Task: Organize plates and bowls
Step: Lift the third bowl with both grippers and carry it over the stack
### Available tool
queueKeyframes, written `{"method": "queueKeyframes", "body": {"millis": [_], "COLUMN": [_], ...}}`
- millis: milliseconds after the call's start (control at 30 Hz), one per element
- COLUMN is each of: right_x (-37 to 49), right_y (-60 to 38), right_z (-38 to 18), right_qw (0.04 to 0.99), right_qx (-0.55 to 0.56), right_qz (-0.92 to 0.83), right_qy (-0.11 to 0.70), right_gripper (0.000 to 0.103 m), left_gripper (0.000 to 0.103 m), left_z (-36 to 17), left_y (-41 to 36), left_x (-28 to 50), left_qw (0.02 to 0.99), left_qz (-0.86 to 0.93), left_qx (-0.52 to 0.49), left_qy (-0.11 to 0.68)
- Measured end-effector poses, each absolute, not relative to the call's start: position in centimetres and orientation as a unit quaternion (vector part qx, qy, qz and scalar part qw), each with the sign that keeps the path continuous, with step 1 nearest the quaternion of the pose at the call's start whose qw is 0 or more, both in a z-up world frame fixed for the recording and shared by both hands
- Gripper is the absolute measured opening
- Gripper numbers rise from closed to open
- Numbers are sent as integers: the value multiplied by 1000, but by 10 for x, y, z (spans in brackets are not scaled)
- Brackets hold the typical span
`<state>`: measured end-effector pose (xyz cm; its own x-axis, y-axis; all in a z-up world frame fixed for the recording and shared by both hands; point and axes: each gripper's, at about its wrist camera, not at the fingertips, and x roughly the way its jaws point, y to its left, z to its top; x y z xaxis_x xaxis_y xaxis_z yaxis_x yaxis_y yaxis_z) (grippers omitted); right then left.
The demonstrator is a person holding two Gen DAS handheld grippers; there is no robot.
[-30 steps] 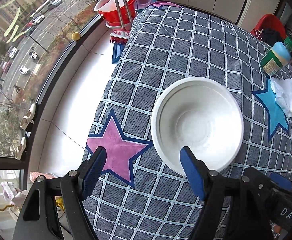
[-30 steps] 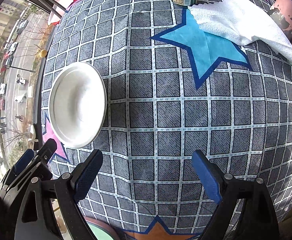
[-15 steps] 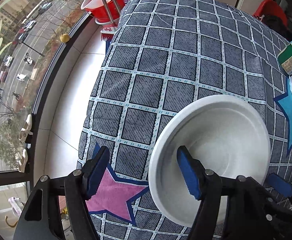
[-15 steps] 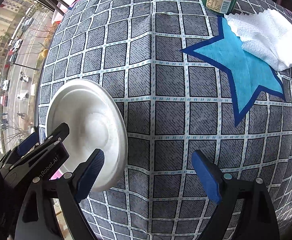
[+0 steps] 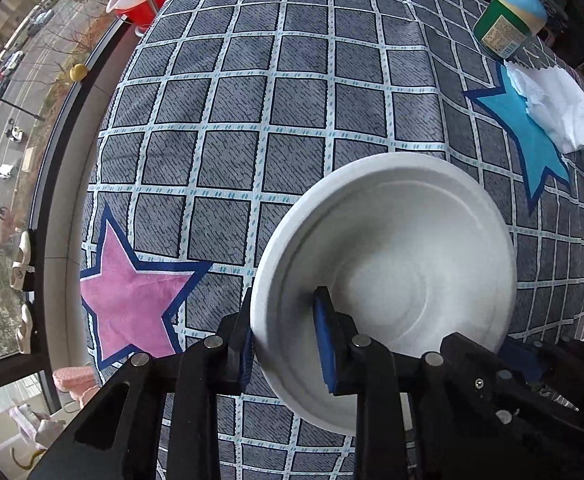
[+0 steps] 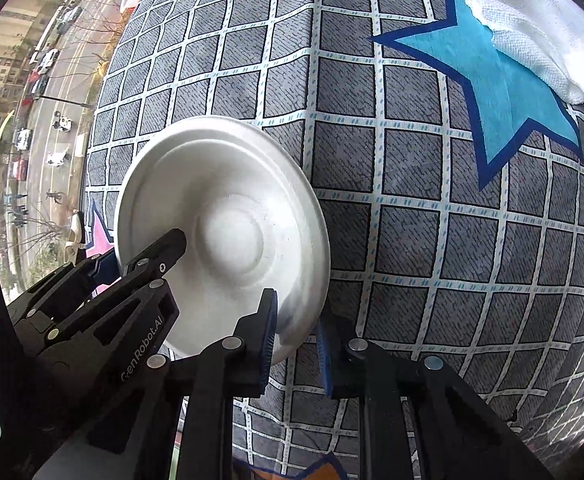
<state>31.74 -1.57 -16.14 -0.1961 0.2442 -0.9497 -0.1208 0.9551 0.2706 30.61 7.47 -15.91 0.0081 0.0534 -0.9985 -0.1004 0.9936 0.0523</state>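
Left wrist view: the left gripper [image 5: 286, 336], spread wide a second ago, is now clenched on the bowl's [image 5: 391, 264] near-left rim; the right gripper [image 6: 293, 336] has likewise clamped its right rim. Both holds set, lifting looks next. The bowl sits near the table edge [image 5: 92, 184], pink star [image 5: 132, 300] left; open cloth beyond toward bottle [image 5: 509, 20] and towel [image 5: 563, 116].

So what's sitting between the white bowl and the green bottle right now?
Nothing stands there: in the left wrist view only bare checked tablecloth runs from the white bowl to the green bottle. The white towel lies off to the side.
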Motion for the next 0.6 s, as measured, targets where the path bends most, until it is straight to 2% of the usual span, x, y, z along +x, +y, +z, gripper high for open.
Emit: {"method": "queueKeyframes", "body": {"millis": [600], "right_x": [182], "right_y": [-52], "right_z": [-150], "right_qw": [597], "right_qx": [-7], "right_qz": [134], "right_qy": [791], "right_gripper": [21], "left_gripper": [30], "left_z": [-152], "left_y": [13], "left_x": [183], "left_qw": [686], "left_qz": [28], "left_qx": [-29], "left_qy": [727]}}
